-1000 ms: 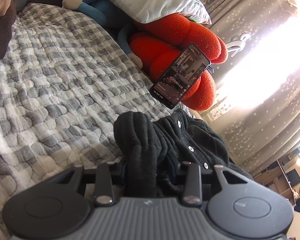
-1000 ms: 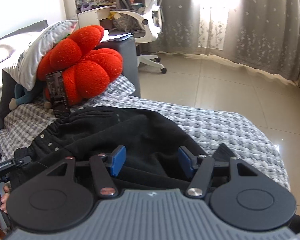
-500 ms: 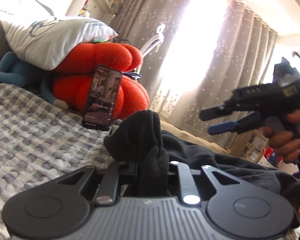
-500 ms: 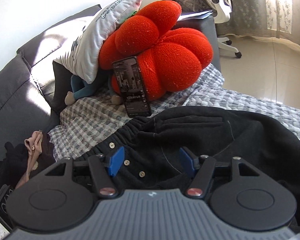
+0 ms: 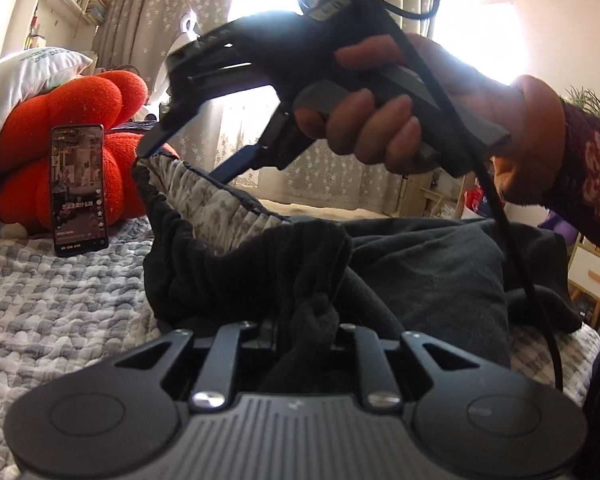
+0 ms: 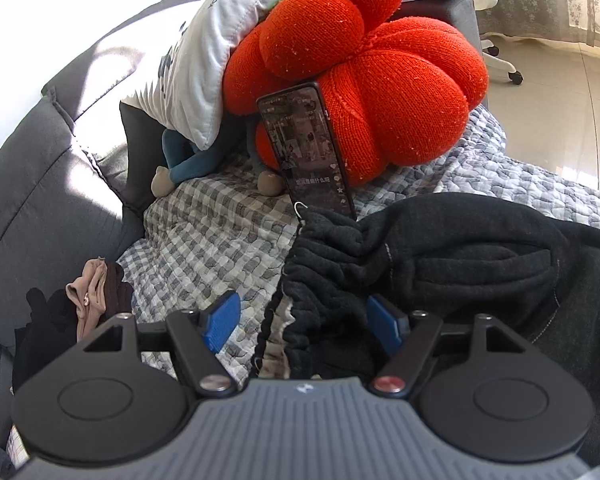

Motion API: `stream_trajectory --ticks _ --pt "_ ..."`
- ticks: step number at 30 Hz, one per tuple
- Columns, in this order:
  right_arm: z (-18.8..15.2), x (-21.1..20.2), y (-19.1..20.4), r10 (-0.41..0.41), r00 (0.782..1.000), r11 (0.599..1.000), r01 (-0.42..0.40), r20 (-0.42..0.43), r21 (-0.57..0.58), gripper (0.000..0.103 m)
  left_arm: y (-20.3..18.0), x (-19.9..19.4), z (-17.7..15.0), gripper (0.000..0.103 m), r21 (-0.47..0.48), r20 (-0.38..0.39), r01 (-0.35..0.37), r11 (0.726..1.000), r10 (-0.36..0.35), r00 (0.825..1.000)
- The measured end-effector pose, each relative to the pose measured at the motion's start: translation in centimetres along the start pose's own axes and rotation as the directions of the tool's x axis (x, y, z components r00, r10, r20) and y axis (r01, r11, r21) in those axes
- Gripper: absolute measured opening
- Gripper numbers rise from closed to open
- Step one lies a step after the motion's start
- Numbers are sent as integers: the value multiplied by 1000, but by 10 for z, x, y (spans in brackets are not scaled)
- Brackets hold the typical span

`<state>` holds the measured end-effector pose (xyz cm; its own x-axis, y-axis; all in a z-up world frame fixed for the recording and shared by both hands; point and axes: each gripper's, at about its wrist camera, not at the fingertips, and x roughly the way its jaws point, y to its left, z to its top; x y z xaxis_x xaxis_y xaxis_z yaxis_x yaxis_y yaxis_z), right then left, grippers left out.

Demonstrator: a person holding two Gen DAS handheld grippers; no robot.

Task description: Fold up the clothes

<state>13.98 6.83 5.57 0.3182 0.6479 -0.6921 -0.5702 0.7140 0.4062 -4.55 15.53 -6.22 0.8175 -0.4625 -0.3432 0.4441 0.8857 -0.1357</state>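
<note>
The left tool (image 5: 300, 332) is pinched tight on a bunched fold of the black fleece-lined trousers (image 5: 420, 264) at their gathered waistband. The right tool (image 6: 302, 322), its blue pads opening wide, straddles the waistband edge without pressing it. The trousers lie crumpled on the grey checked quilted sofa cover (image 6: 204, 232), at six o'clock from the propped black phone (image 6: 306, 148) and the red knitted pumpkin cushion (image 6: 380, 80). Folding looks barely begun: the waist is gathered, nothing is flattened.
</note>
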Motion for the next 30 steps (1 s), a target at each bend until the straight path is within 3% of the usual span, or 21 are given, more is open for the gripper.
stream_trajectory --ticks 7,11,13,16,18,20,22,23,26,30 --pt "-8 35 24 -196 980 973 191 -32 -129 74 -4 0 -3 16 30 -4 -32 999 32 999" --pt "-15 36 8 -226 974 967 222 -14 -122 27 3 -11 -6 17 -4 40 -105 994 106 994" --pt "-17 31 -6 -197 980 978 196 -5 -68 23 9 -20 -7 22 -48 63 -141 989 144 988" --pt "-22 19 -25 -100 995 995 100 22 25 22 14 -28 -11 39 -103 75 -198 975 206 976" --pt "-26 11 -33 -35 998 997 31 51 69 22 16 -27 -13 40 -139 66 -234 962 245 967" --pt "-29 7 -34 1 996 997 -8 84 83 22 16 -28 -13 36 -169 55 -272 947 285 957" --pt "-29 5 -30 17 994 996 -26 110 81 22 14 -33 -14 21 -198 81 -297 934 317 945" --pt "-28 6 -26 23 992 997 -31 124 68 22 12 -38 -14 19 -212 99 -315 925 341 935" --pt "-26 11 -10 56 987 998 -62 151 31 22 17 -57 -15 16 -290 138 -347 892 398 907" --pt "-22 30 19 97 984 995 -95 147 -20 22 40 -85 -19 13 -429 145 -365 826 462 875"
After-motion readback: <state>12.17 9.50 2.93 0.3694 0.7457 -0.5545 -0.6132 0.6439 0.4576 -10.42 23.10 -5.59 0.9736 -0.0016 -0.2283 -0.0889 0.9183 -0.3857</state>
